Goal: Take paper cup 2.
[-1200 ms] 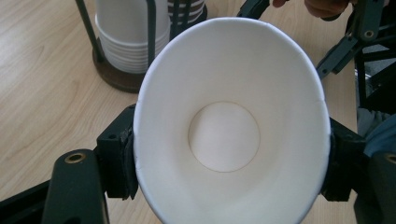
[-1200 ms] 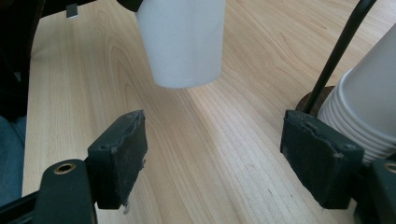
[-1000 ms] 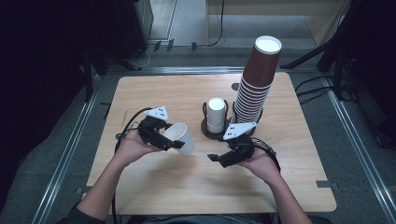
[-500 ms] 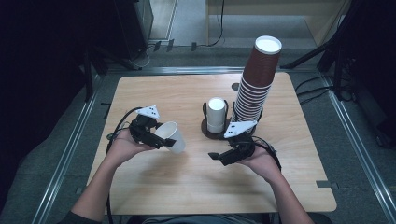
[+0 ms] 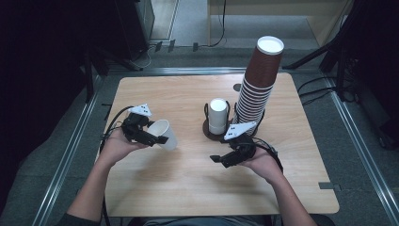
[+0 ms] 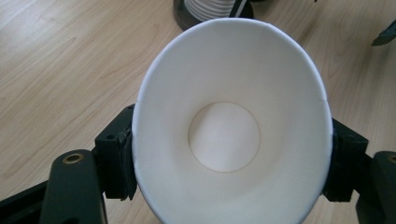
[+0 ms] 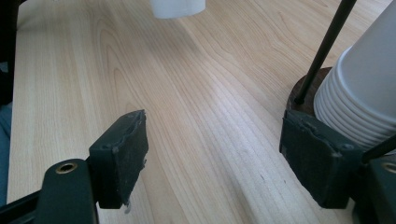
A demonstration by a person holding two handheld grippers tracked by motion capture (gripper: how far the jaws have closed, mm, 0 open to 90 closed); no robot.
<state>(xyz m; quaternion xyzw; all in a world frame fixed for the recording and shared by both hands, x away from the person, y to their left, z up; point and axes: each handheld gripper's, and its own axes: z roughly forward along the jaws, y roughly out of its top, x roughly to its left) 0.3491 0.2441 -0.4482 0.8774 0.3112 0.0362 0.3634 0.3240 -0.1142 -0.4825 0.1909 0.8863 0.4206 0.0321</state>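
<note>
A lab or test bay, by the look of it. A bare wooden counter (image 5: 188, 188) stands inside metal floor rails (image 5: 70, 150). Cables (image 5: 320, 84) trail across grey flooring, with dark equipment stands around.

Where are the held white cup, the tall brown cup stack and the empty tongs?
White cup (image 6: 224, 135): left gripper view, inner bottom.
Brown stack (image 5: 259, 80): high view, upper side.
Right tongs (image 7: 215, 158): right gripper view, gap between the open jaws.

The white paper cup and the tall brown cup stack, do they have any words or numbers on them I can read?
None: no words, numbers or signs can be read here.
White paper cup in the left gripper: plain inside and out.
Tall stack of brown paper cups: plain sides.
Light wooden table: only wood grain.
</note>
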